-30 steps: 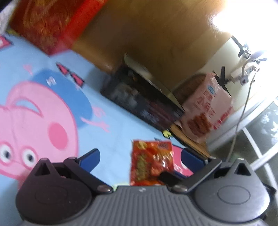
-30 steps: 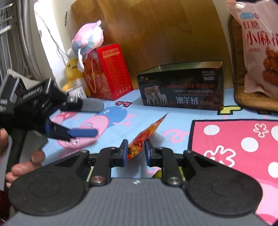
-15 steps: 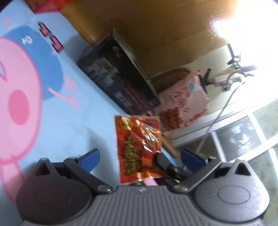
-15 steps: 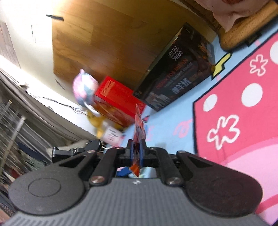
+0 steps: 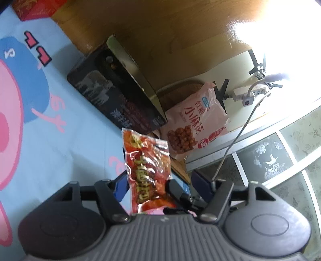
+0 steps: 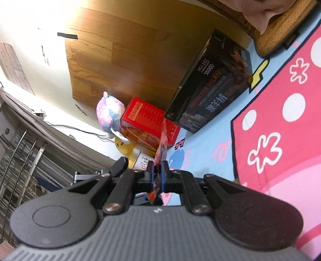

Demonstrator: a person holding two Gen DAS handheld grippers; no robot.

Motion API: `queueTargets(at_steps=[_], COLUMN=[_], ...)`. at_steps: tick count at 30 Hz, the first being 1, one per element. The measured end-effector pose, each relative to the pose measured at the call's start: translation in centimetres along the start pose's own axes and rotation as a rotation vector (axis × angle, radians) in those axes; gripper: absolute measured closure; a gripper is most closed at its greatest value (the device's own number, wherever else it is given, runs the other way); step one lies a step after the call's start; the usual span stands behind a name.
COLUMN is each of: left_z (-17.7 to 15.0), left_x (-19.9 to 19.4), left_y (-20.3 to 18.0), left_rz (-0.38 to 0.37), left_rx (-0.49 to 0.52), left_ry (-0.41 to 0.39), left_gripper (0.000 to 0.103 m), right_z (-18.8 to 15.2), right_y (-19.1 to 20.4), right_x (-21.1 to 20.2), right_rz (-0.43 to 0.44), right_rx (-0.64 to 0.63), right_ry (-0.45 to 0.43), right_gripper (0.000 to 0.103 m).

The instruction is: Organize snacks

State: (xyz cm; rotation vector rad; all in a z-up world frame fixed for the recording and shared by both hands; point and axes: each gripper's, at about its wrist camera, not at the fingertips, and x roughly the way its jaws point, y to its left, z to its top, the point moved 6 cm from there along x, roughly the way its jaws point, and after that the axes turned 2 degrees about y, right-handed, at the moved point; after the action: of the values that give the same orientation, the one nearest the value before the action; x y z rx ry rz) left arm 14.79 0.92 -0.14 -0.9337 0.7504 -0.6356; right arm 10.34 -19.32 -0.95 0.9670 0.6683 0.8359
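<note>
A wooden headboard rose behind the cartoon-printed bedsheet, its grain shining where strong light washed out the upper right corner. Beside it stood a pale wall with a power strip and a trailing cable. Frosted patterned glass panels in white frames lay lower right. Metal rails, possibly a rack, stood beyond the bed.

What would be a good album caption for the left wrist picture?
Red snack packet between the closing jaws of the left gripper, black box and pink bag behind.
</note>
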Motion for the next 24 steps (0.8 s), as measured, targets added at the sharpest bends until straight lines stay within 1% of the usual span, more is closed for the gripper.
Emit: queueTargets(at_steps=[5,8,12,20,24], left_z=[0.2,0.2,0.1,0.3,1.4], left_x=[-0.2,-0.2,-0.1,0.0,0.6], left_y=[-0.1,0.0,0.3,0.1,-1.0], left_rz=[0.006,0.019,0.029,0.036,0.031], left_rx=[0.014,0.021,0.017,0.022,0.047], left_ry=[-0.013,-0.014,-0.013,-0.007,0.006], left_gripper=[0.037,0.037,0.037,0.037,0.037], right_z=[-0.3,-0.5,-0.7,-0.7,-0.2], right_y=[0.3,0.6,0.5,0.5,1.0], right_x=[0.3,0.6,0.9,1.0,0.9], right_rz=[-0.035,-0.076,-0.111,-0.121,-0.116], right_rx=[-0.055,-0.106,-0.136,-0.154,-0.144], right_ry=[0.007,0.005,0.010,0.005,-0.009], right_gripper=[0.093,0.093,0.093,0.093,0.093])
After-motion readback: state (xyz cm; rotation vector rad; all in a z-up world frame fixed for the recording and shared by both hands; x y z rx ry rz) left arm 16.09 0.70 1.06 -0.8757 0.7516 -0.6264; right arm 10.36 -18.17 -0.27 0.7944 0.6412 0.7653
